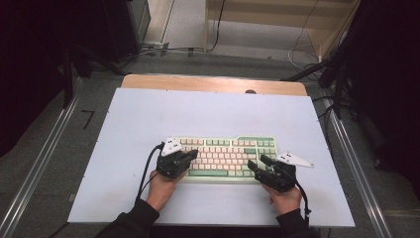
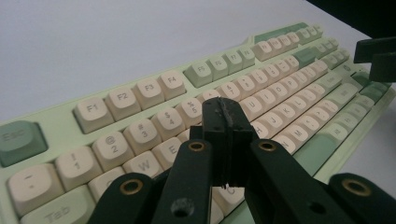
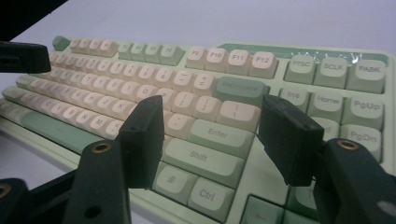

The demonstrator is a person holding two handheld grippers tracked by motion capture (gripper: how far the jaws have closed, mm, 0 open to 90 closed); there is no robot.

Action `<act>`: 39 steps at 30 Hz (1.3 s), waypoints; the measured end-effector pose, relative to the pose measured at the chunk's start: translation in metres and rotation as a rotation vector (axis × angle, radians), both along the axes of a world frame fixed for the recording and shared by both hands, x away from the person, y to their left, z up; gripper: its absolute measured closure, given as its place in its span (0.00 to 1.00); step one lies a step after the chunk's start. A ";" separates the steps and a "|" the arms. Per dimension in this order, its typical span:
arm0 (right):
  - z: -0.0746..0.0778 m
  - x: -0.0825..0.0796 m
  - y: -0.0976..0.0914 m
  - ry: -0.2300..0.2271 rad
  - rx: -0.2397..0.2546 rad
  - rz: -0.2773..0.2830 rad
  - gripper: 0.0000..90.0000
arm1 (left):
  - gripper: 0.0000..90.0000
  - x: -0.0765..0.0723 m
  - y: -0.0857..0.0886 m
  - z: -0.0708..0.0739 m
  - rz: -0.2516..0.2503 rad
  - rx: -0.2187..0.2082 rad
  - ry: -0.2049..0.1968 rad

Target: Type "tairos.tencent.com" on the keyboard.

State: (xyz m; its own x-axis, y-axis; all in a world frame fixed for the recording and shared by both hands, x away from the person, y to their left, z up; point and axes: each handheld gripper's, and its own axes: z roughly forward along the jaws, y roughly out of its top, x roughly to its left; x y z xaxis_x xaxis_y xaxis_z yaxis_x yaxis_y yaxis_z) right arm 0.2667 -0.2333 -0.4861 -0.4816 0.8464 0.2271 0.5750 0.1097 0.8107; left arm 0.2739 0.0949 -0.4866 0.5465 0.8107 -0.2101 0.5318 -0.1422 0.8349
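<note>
Hovering over the keyboard (image 1: 225, 156) lying near the desk's (image 1: 148, 114) front edge, the left claw (image 2: 227, 125) is closed on nothing above the number row; the right claw (image 3: 212, 140) gapes empty above Enter and Shift. Pressing keys looks barely begun.

- One keyboard (image 1: 225, 154) on the worktop (image 1: 148, 119), pale green with cream and green keys.
- Two claws over it: the left claw (image 1: 190, 154) and the right claw (image 1: 257, 162), so one at each end of the board.
- Two hands, the left hand (image 1: 161, 188) and the right hand (image 1: 286, 198), each with its own claw.
- One worktop, with a white sheet on it.
</note>
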 end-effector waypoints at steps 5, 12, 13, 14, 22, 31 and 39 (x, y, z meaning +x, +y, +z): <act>-0.001 -0.003 -0.003 0.004 -0.009 -0.012 0.44 | 1.00 0.006 -0.010 -0.002 -0.003 0.015 0.003; -0.001 -0.006 -0.007 0.005 -0.009 -0.024 0.44 | 1.00 0.010 -0.017 -0.004 -0.005 0.029 0.011; -0.001 -0.006 -0.007 0.006 -0.008 -0.024 0.44 | 1.00 0.010 -0.017 -0.004 -0.008 0.034 0.010; -0.001 -0.006 -0.007 0.006 -0.009 -0.025 0.44 | 1.00 0.011 -0.017 -0.005 -0.006 0.035 0.010; -0.002 -0.006 -0.006 0.012 -0.012 -0.021 0.45 | 1.00 0.014 -0.020 -0.007 -0.004 0.060 0.019; -0.002 -0.006 -0.005 0.013 -0.014 -0.016 0.45 | 1.00 0.016 -0.022 -0.008 -0.004 0.080 0.026; -0.002 -0.006 -0.005 0.016 -0.015 -0.017 0.46 | 1.00 0.016 -0.023 -0.008 -0.004 0.082 0.031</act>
